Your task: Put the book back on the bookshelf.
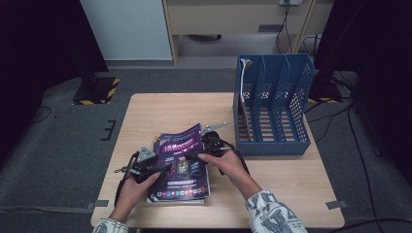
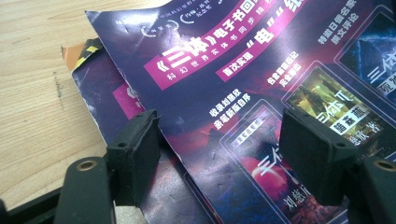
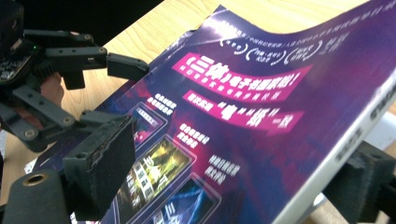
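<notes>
Now R gripper point(image 1: 206, 145) lifts top magazine point(image 1: 182, 150) edge, L gripper point(image 1: 163, 169) beside.

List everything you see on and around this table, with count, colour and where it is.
magazine: at least two stacked, purple covers with pink banners, near the table's front edge; the top one has its right edge lifted
file rack: one, blue, perforated dividers, table's far right
booklet: one, pale, upright in the rack's leftmost slot
table: one, light wood
stand base: one, black with yellow hazard stripes, floor beyond the table's left
left claw: one, black, jaws apart over the top magazine's left edge
right claw: one, black, jaws either side of the lifted right edge, not pressing
hands: two, patterned sleeves, bottom of the high view
</notes>
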Available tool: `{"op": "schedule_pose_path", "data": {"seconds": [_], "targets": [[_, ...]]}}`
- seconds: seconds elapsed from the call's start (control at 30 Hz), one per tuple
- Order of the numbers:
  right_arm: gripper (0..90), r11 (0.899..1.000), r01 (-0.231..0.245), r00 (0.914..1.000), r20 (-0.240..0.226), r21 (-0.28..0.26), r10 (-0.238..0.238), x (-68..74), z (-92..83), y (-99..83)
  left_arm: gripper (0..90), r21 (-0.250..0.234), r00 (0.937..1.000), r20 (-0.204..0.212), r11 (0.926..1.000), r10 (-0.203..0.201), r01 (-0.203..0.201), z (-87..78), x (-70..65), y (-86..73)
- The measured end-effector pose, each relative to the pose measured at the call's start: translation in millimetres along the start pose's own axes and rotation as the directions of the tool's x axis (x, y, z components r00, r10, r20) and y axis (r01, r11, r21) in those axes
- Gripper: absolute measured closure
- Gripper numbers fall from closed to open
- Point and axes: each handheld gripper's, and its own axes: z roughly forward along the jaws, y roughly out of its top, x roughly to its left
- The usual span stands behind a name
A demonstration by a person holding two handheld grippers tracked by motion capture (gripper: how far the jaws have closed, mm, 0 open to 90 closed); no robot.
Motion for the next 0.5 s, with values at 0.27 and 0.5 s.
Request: {"op": "schedule_pose_path", "data": {"seconds": [0.27,0.5], "targets": [[4.0,1.000,-0.024,0.9997,0.007,0.017,0.024,-3.4,12.1,16.1,28.6,0.000,1.0000,0.005,1.0000,0.000,0.000,0.0,0.7,-0.1],[7.0,0.999,-0.018,0.9994,0.029,0.048,0.017,1.2,26.1,24.5,28.4,0.001,1.0000,0.005,1.0000,0.007,-0.007,0.2,1.0,0.4]]}}
